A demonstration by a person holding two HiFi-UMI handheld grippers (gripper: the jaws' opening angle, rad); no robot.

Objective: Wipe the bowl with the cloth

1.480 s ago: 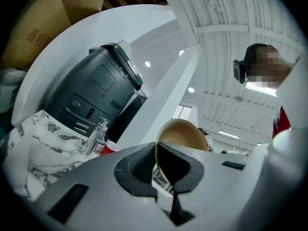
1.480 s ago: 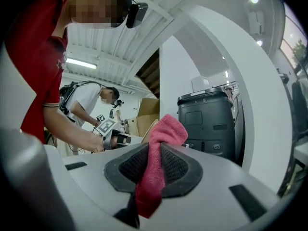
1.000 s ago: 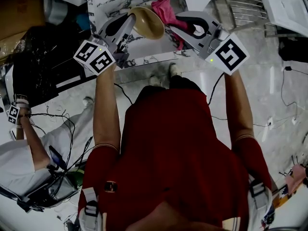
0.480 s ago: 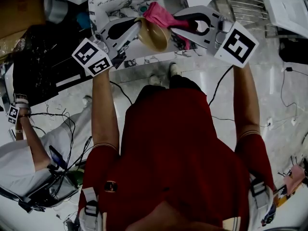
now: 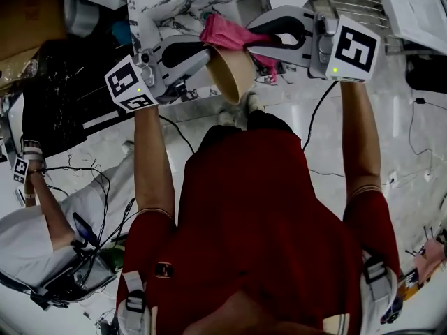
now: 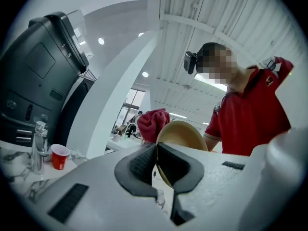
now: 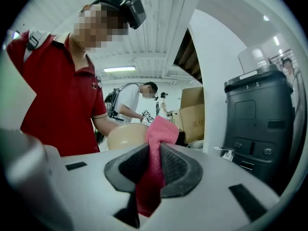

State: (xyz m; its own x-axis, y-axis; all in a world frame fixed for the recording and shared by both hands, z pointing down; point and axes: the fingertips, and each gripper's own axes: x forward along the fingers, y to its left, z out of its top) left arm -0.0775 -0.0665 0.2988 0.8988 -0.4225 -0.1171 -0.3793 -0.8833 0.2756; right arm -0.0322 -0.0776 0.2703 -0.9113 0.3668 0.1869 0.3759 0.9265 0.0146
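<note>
Head view: the left gripper [image 5: 208, 53] is clamping the rim of a round tan plastic-looking bowl [image 5: 234, 77], and it's hanging in the air over the near edge of the white marble-pattern counter [image 5: 157, 2]. The bowl is tipped up on its edge, with the mouth seemingly facing down the picture toward the person. The right gripper [image 5: 253, 38] is pinching a bunched pink cloth [image 5: 222, 31], and the cloth is touching the bowl's top rim. The only print is the black-and-white square markers on both gripper cubes.

Left gripper view: the jaws of the left gripper [image 6: 155, 148] are squeezing the bowl [image 6: 185, 134] edge-on, with the cloth [image 6: 153, 123] poking up just behind it. A red cup [image 6: 59, 156] is sitting on the counter at the left.

Right gripper view: the right gripper [image 7: 155, 153] is biting down on the cloth [image 7: 161, 129], which is running up between the pads, and the bowl [image 7: 126, 136] is sitting just left of it.
</note>
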